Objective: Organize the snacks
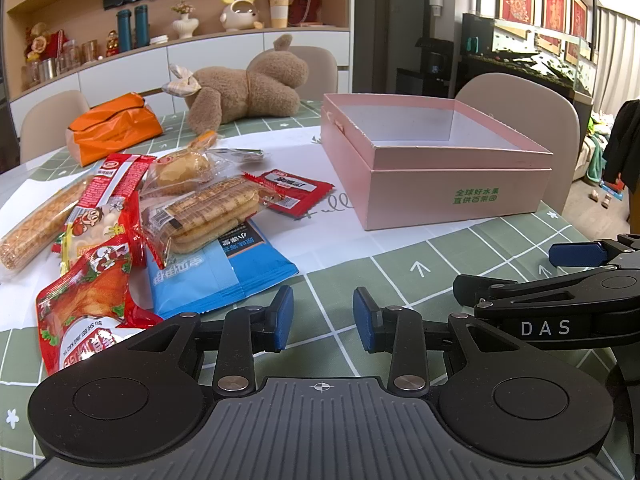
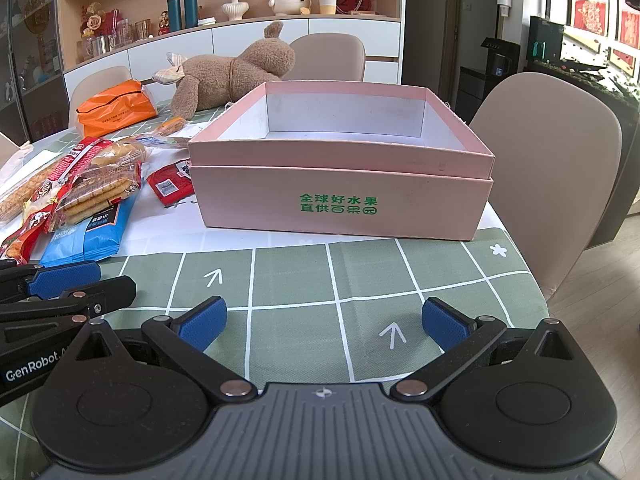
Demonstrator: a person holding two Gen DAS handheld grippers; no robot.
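Snack pile partly overlapped; both tongs apart, holding nothing.
We see the snacks (image 1: 192, 216) heaped on the table (image 1: 400, 280), left of the pink box (image 2: 340, 200); lower packets are covered. Left tongs (image 1: 323, 320) narrowly apart, right tongs (image 2: 324, 320) wide. A plush toy (image 1: 248, 88) lies behind.

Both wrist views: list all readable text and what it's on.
"全球好水果 直供百果园": front of the pink box, green print.
"DAS": right tool, seen from the left wrist.
"GenRobot.A", cut off: left tool, seen from the right wrist.
"SU SHI BEI JING KAO": red snack pack, upside down.
Other snack print: too small or blurred.
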